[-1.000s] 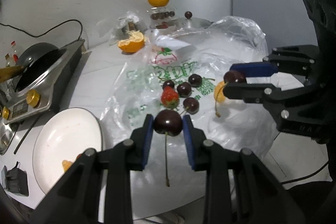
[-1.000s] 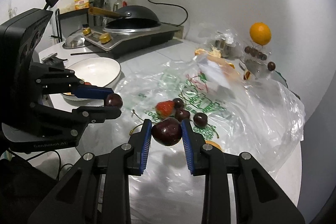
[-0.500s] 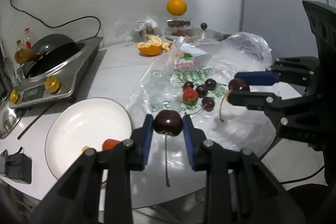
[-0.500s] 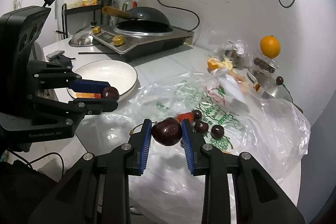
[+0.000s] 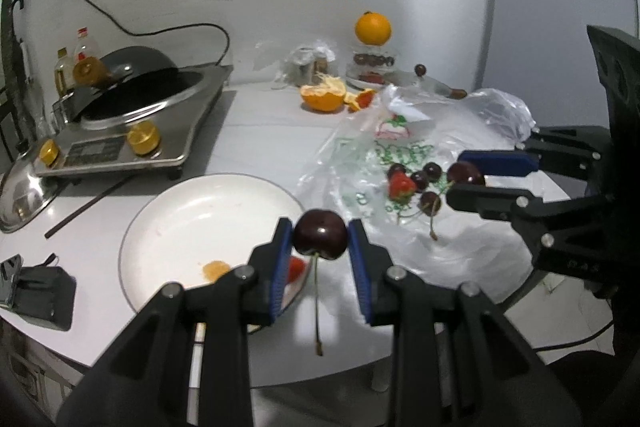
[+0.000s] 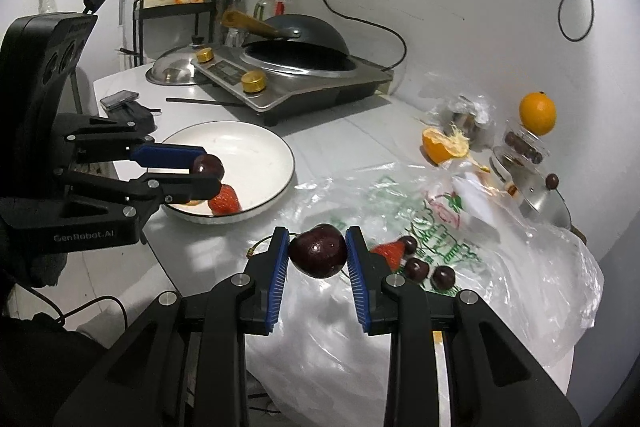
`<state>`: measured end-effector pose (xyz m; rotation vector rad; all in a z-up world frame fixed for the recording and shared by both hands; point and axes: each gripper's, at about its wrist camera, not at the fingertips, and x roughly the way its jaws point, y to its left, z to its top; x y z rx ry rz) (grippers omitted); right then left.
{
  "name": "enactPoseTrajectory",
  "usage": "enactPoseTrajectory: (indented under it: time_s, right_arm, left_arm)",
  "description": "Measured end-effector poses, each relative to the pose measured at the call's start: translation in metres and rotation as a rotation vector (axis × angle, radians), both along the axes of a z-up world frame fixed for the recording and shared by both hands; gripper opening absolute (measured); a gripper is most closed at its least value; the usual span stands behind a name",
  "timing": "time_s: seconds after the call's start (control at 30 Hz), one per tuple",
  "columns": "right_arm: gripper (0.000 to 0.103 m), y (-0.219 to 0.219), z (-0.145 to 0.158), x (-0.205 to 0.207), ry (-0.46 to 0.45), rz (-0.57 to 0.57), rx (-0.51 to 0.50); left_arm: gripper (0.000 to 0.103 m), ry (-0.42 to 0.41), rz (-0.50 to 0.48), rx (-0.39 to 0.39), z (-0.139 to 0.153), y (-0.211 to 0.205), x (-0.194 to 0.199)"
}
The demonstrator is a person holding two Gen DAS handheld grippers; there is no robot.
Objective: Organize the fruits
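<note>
Left gripper clamped on a dark cherry, stem hanging straight down, poised over the near rim of the white plate. Seen from the right wrist, same gripper with its cherry held above the plate, just over a strawberry lying in it. Also in the plate: a small orange scrap.

Right gripper pinching a second, larger cherry between blue pads, raised over the plastic bag. From the left wrist, that gripper off to the right, its cherry above the bag.

On the bag, clustered together: another strawberry and four loose cherries, some with stems.

Farther back on the table: a peeled orange half, a whole orange perched on a clear container, a cooker with a dark pan to the left.
</note>
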<state>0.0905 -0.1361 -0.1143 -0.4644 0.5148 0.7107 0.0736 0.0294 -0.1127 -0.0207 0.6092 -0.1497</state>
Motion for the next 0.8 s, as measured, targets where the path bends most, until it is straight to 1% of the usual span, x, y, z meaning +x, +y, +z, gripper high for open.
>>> enactPoseTrajectory:
  time_s: [0.43,0.63,0.8]
  right_arm:
    - [0.031,0.036,0.003,0.000,-0.010,0.041,-0.016]
    - [0.031,0.050,0.002,0.002,-0.006,0.057,-0.029]
    - [0.031,0.063,-0.002,0.008,0.006,0.063,-0.037]
  left_arm:
    - [0.029,-0.008,0.076,-0.011,-0.003,0.046,-0.011]
    - [0.029,-0.002,0.111,-0.016,-0.009,0.066,-0.011]
    - [0.029,0.006,0.132,-0.006,-0.016,0.076,-0.010]
